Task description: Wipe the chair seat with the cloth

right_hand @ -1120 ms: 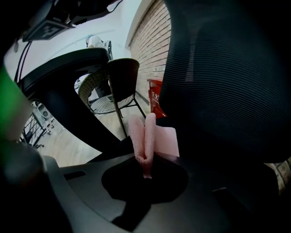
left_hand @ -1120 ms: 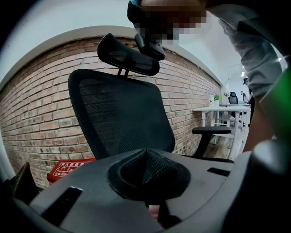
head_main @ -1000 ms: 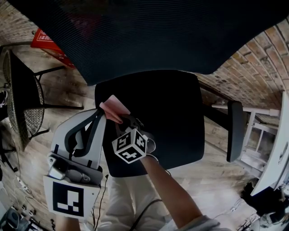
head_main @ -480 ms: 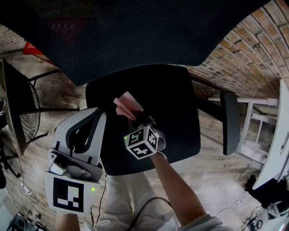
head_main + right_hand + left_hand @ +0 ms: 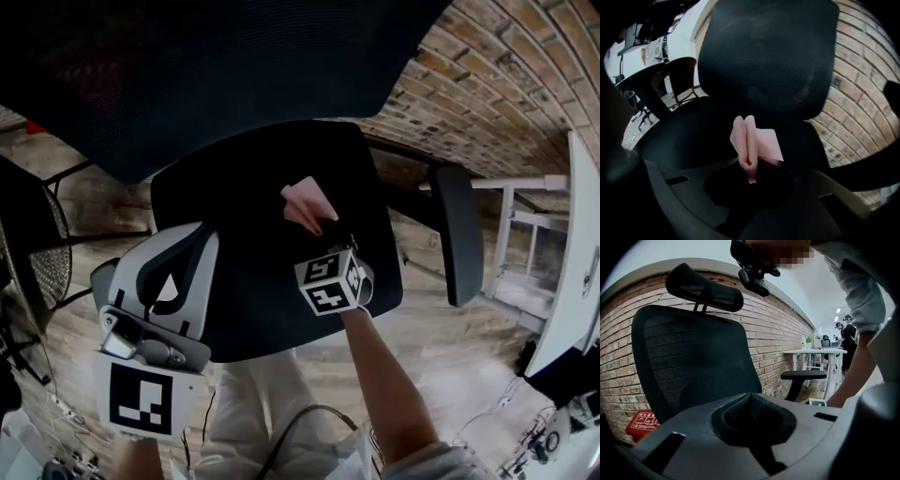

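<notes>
A black office chair seat [image 5: 244, 272] fills the middle of the head view, under its mesh backrest [image 5: 187, 66]. My right gripper [image 5: 323, 227] is shut on a folded pink cloth [image 5: 304, 201], which lies against the seat right of its centre. In the right gripper view the cloth [image 5: 751, 143] sticks out forward from the jaws over the seat [image 5: 689, 136], towards the backrest [image 5: 764, 51]. My left gripper [image 5: 201, 232] hangs at the seat's left edge, shut with nothing in it. Its view faces the backrest [image 5: 693, 366] side-on.
The chair's right armrest [image 5: 457, 234] stands beside the seat, and a headrest [image 5: 705, 287] tops the backrest. A brick wall [image 5: 506, 103] runs behind. A white desk frame [image 5: 525, 253] is at right, a wire chair [image 5: 37, 234] at left. A red box [image 5: 642, 423] sits on the wood floor.
My right gripper has carried the pink cloth to the right and farther back across the seat. The left gripper has stayed by the seat's left edge.
</notes>
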Available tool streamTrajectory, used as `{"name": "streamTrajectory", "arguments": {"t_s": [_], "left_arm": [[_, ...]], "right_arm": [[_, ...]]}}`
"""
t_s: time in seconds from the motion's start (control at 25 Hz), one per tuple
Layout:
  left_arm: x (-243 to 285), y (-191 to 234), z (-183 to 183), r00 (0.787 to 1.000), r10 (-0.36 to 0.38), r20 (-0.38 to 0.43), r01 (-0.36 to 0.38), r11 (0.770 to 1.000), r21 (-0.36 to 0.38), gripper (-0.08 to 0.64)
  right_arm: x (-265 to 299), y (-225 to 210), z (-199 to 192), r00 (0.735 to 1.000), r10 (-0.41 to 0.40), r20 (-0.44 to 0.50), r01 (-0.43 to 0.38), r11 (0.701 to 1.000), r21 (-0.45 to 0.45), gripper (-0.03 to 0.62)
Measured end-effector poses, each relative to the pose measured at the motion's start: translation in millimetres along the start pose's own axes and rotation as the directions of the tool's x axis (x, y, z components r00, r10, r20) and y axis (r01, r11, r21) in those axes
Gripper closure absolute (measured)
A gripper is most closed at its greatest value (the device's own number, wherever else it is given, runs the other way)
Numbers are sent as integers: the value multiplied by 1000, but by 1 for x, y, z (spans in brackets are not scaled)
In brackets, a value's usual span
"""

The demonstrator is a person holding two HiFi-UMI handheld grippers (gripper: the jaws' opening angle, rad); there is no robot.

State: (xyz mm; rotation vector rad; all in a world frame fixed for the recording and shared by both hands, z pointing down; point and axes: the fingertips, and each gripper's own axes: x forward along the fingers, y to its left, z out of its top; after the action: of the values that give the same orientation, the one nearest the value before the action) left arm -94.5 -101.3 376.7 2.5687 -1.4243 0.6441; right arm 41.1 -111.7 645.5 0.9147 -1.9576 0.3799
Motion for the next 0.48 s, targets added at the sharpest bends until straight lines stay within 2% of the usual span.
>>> {"name": "streamTrajectory", "arguments": {"t_s": [0.24, 0.48], "left_arm": [[14, -20, 4, 999, -43, -6, 43, 999, 28, 541], [21, -33, 10, 998, -68, -10, 68, 996, 51, 541]], "right_arm": [[-18, -58, -28, 993, -117, -22, 119, 989, 83, 538], [-37, -93, -47, 980, -195, -46, 199, 972, 128, 538]]}}
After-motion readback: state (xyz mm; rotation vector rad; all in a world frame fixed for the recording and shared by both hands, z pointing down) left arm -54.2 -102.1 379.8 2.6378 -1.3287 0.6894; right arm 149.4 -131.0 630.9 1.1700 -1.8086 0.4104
